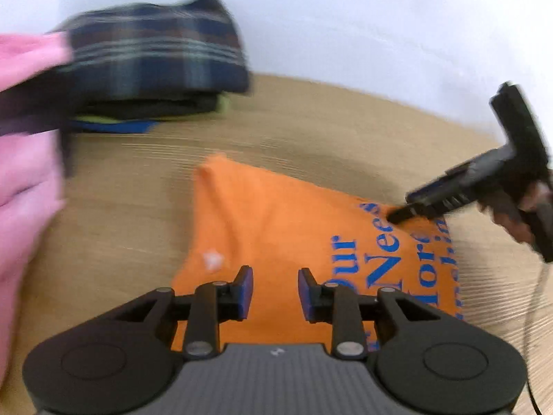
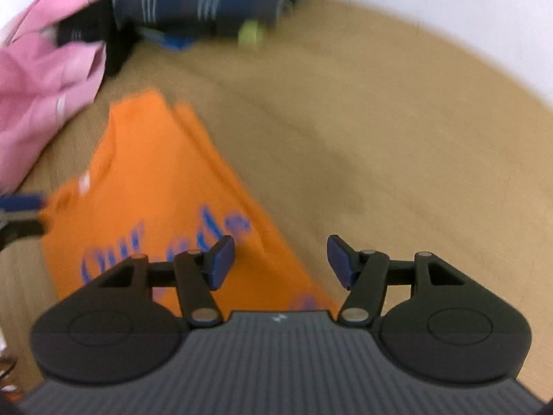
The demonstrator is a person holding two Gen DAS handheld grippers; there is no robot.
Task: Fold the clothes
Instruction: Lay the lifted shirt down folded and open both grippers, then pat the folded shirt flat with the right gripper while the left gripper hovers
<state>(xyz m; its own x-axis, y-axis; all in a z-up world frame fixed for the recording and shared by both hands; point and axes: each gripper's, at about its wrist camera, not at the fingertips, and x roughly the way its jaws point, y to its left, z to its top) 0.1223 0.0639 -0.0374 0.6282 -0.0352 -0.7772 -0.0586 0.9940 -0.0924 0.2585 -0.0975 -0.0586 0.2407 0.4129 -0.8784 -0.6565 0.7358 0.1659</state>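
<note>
Folded orange T-shirt [image 1: 262, 228] with blue lettering lies flat on the wooden bench [image 1: 311, 128], serving as the landmark. Left claw [image 1: 275, 292] hovers over the shirt's near edge, jaws narrowly parted with only cloth visible below the gap; no pad presses on it. Right claw [image 2: 280, 263] stands above the shirt's right edge, jaws wide, nothing between them. In the left wrist view the right claw appears again at the shirt's far right corner, a fingertip [image 1: 402, 215] against the lettering; whether it touches the fabric cannot be told.

Beyond the shirt, toward the white wall [image 1: 345, 17], sits a stack of folded garments topped by a dark plaid piece [image 1: 155, 55], with black, yellow-green and blue layers beneath. Left of the shirt, a loose pink garment [image 1: 24, 190] spreads out and is cut off by the frame. Motion blur softens both views; the lettering is only partly legible.
</note>
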